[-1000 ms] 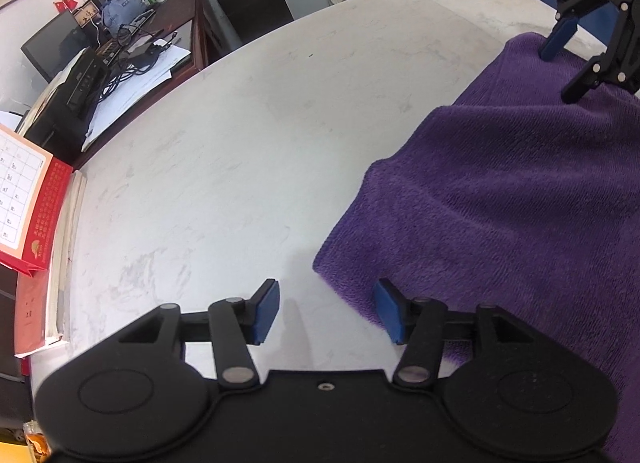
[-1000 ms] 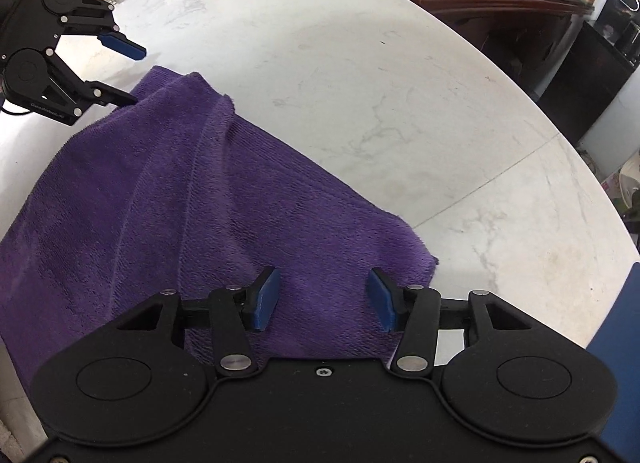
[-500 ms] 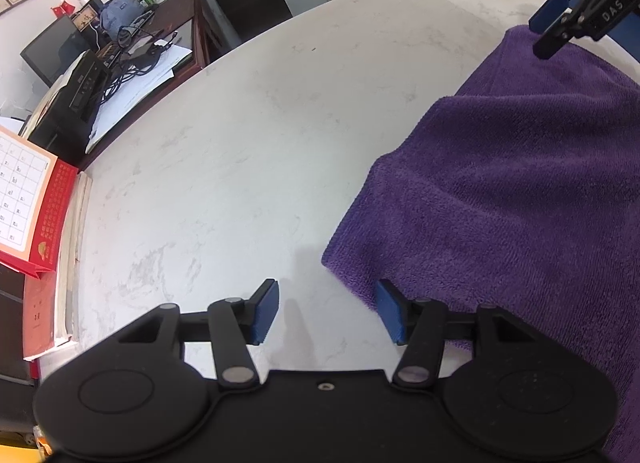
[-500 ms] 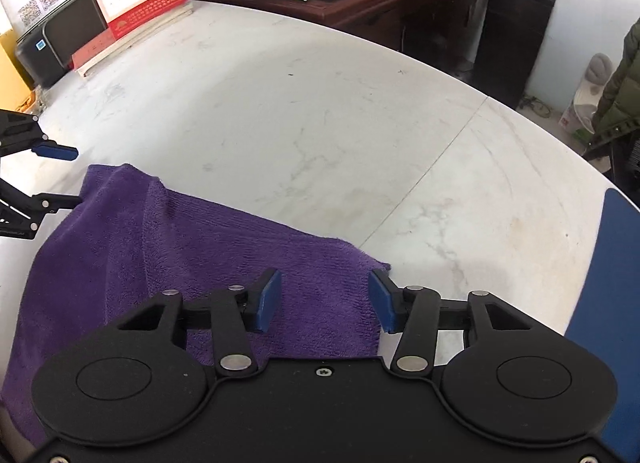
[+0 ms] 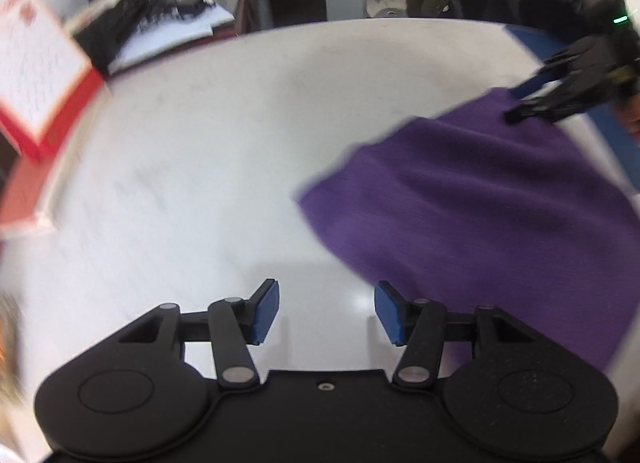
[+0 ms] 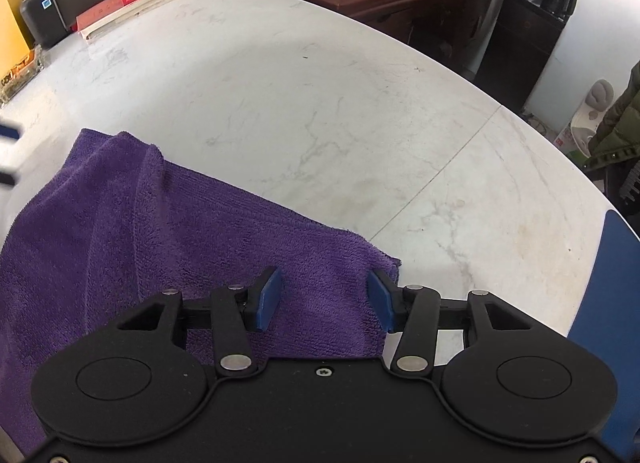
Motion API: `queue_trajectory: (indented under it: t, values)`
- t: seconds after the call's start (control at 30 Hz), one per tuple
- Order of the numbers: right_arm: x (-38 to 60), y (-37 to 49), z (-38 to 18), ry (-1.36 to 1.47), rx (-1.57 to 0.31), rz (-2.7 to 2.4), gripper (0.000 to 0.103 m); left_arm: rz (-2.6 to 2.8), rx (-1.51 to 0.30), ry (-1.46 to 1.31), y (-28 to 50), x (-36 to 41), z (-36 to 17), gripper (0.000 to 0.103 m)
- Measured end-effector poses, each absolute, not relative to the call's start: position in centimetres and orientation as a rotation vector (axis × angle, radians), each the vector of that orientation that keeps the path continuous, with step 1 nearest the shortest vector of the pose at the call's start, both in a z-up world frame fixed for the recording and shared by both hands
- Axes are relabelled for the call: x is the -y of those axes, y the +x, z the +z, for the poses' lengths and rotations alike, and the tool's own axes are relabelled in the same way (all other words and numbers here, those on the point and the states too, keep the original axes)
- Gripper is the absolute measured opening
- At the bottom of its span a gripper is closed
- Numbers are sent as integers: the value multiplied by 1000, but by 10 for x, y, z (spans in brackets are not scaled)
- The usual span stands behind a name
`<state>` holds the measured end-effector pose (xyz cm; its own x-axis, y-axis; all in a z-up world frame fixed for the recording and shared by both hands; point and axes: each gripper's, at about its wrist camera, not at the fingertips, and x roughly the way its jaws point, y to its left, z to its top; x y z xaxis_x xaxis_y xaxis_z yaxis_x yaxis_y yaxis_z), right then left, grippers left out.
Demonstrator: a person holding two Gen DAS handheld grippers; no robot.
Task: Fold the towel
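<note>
The purple towel [image 6: 168,231] lies spread on the white marble desk [image 6: 320,103], and everything here turns on how its corners sit against your two grippers. Your right gripper [image 6: 324,303] hangs directly over the towel's near right corner, jaws spread wide with the pile showing between the blue pads and nothing pinched. Your left gripper [image 5: 326,313] is just off the towel's opposite end, over bare desk, also wide and holding nothing; the cloth lies to its right and slightly ahead, its near edge passing under the right-hand finger. The towel's long axis runs from one gripper to the other (a low ridge rumples the far left corner in the right wrist view). The right gripper is nearer to cloth. Whether this layer is already doubled, the pictures don't settle.
</note>
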<state>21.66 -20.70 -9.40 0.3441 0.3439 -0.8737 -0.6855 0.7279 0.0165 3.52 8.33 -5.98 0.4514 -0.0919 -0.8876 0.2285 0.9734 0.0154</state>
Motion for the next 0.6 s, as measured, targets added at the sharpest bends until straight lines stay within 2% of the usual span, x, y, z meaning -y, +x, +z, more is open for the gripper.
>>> queue_trajectory:
  t: [0.13,0.3,0.43,0.6]
  values:
    - [205,217,-92,-377,-1024,686,47,-235,-1105,97,3,-58,-60,51]
    - [206,209,-57,-296,-954,706,47,-247,-1094,67,-28,-38,-62,51]
    - [167,176,-22,-325,-894,862,48,-283,-1073,65,-45,-25,-63,51]
    - [94,143,-23,-454,-885,1047,48,-333,-1062,64,-59,-12,-69,51]
